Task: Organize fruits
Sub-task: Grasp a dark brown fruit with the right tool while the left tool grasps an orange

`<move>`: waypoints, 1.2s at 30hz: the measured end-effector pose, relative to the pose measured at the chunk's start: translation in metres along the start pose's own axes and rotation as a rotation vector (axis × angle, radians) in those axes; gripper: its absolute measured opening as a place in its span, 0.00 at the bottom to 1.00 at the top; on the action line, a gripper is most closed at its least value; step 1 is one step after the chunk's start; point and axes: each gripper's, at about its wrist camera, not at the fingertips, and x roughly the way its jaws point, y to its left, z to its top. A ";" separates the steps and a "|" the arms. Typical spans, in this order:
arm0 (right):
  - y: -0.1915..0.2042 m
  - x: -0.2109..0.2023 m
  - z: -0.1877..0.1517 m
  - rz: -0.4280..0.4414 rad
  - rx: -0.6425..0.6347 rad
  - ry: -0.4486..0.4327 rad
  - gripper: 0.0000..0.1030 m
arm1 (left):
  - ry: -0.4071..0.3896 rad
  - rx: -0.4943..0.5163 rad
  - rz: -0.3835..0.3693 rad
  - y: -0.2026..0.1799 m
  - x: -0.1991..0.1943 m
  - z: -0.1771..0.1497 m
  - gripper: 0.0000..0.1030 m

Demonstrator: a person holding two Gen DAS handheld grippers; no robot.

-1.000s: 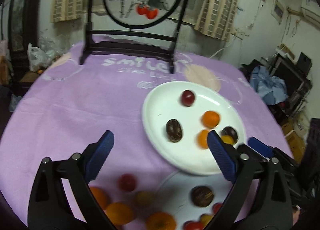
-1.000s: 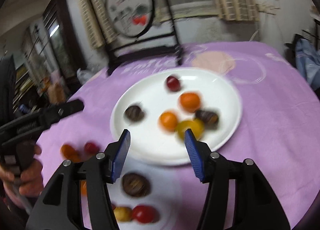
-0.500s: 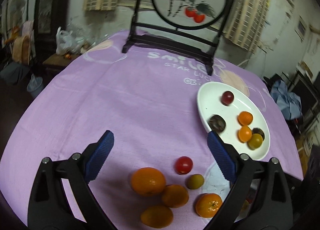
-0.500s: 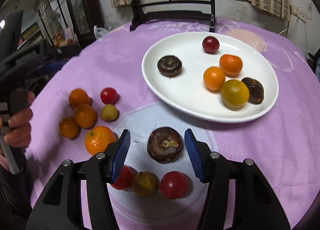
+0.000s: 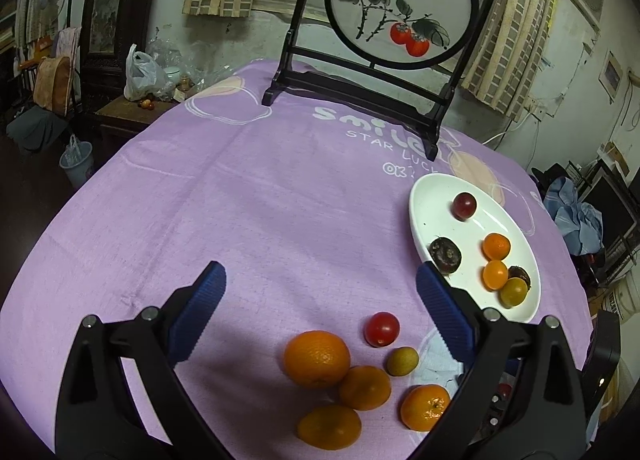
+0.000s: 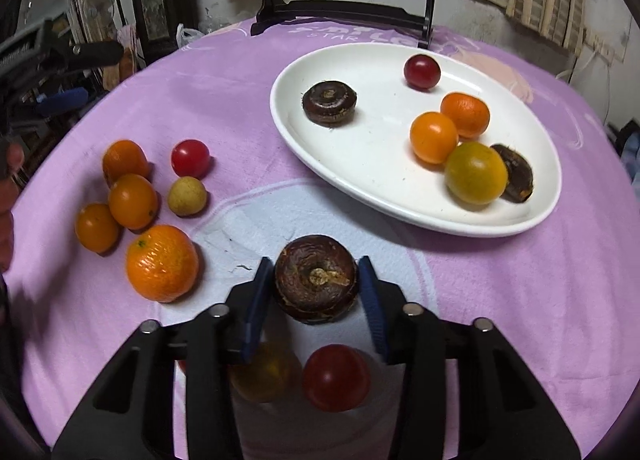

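Two grippers: one per hand, both with blue-padded fingers, over a round table under a purple cloth (image 5: 248,195).
Right gripper (image 6: 316,292): clamped on a dark brown, wrinkled round fruit (image 6: 316,278), one pad against each side.
Held fruit: near table edge, over a pale printed patch of the cloth, apart from the plate.
Left gripper (image 5: 320,296): fingers spread wide, nothing between them, above bare cloth.
White oval plate (image 6: 360,163): right-hand part of the table; carries a dark red round fruit (image 6: 422,71), a brown wrinkled fruit (image 6: 329,101), two small orange fruits touching (image 6: 434,136), a yellow-green fruit (image 6: 475,172) and another brown fruit (image 6: 516,177) against it.
Loose cluster left of the plate: large orange (image 6: 162,262), three smaller orange fruits (image 6: 132,200), a red cherry tomato (image 6: 190,157), a small tan fruit (image 6: 187,195).
Beneath right gripper: a red tomato (image 6: 336,376) and a blurred yellowish fruit (image 6: 264,374).
Far side of table: black wooden stand with a round painted screen (image 5: 400,3).
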 end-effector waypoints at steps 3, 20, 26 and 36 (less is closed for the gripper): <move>-0.005 -0.003 0.001 0.022 0.025 -0.006 0.40 | 0.004 0.001 0.014 0.001 0.001 -0.001 0.95; -0.008 -0.026 0.007 0.073 0.083 -0.081 0.40 | 0.101 0.336 -0.209 -0.009 -0.033 -0.091 0.67; -0.010 -0.026 0.007 0.060 0.090 -0.076 0.40 | 0.183 0.339 -0.167 -0.009 -0.009 -0.095 0.62; -0.012 -0.027 0.008 0.059 0.096 -0.079 0.40 | 0.236 0.363 -0.145 -0.012 0.006 -0.095 0.47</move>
